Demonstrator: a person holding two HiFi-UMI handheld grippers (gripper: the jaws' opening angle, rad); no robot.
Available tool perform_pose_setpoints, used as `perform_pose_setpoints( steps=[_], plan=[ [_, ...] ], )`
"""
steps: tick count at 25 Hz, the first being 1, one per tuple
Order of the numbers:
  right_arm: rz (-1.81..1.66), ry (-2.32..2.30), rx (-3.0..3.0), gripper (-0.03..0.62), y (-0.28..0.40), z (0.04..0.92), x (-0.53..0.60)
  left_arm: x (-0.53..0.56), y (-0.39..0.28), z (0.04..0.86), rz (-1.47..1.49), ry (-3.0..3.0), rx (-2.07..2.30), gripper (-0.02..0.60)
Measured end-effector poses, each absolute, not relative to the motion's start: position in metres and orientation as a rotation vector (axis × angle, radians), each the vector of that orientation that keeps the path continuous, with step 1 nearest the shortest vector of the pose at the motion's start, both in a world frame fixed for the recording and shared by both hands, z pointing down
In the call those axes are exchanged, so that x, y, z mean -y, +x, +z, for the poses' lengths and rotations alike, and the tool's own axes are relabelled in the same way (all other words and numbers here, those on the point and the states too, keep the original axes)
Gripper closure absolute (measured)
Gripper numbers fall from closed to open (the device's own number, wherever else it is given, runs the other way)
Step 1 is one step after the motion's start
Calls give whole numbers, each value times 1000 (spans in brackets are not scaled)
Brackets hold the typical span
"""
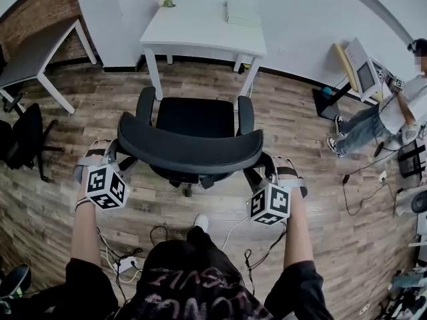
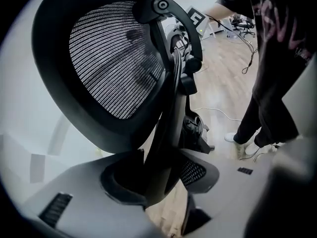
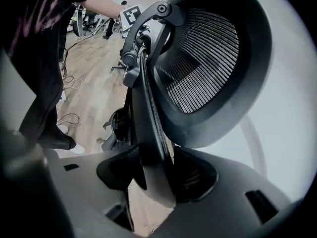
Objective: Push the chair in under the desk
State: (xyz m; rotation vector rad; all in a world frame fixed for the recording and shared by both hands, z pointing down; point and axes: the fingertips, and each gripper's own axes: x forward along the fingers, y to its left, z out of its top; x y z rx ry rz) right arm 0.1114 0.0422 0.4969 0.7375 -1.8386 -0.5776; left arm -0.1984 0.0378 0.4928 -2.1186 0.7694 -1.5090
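At twelve o'clock in the head view, against the far wall, stands the white desk (image 1: 200, 29), and the chair (image 1: 193, 135) sits on the wooden floor (image 1: 300, 112) just short of it. Its seat (image 1: 195, 117) faces the desk and its backrest (image 1: 190, 151) is turned toward the person. The backrest's long axis runs from nine o'clock to three o'clock, square to the direction of the push. The left gripper (image 1: 110, 155) is at the nine o'clock end and the right gripper (image 1: 267, 167) at the three o'clock end, so neither hand is nearer. In each gripper view the rim of the backrest passes between that gripper's jaws, which stand wide but look closed against it on both sides, a hold rather than a bare straddle. From the fingers, the desk opening lies straight ahead at twelve o'clock, past the seat. The armrests look nearly as wide as the gap between the front desk legs, so an even push from both hands will likely matter. No container shows. The desktop carries only a flat pale object (image 1: 241, 12) and a small item (image 1: 165, 2) near its far edge.
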Motion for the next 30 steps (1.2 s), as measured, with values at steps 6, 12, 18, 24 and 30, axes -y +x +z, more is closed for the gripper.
perform_pose_setpoints(
  steps=[6,12,18,24,30],
  plan=[
    [-608,725,1855,376,111,496,-2,1,-198,493,-1540,-2122,-806,370],
    [-630,702,1867,377,116,497,32,31,-194,494,-1565,-2122,-843,367],
    [-632,689,1878,376,113,497,55,52,-197,495,-1555,-2127,-847,365],
    [-620,685,1891,375,110,497,72,69,-200,494,-1552,-2142,-829,362],
    [-580,683,1894,368,106,498,91,89,-205,494,-1512,-2144,-815,360]
  ],
)
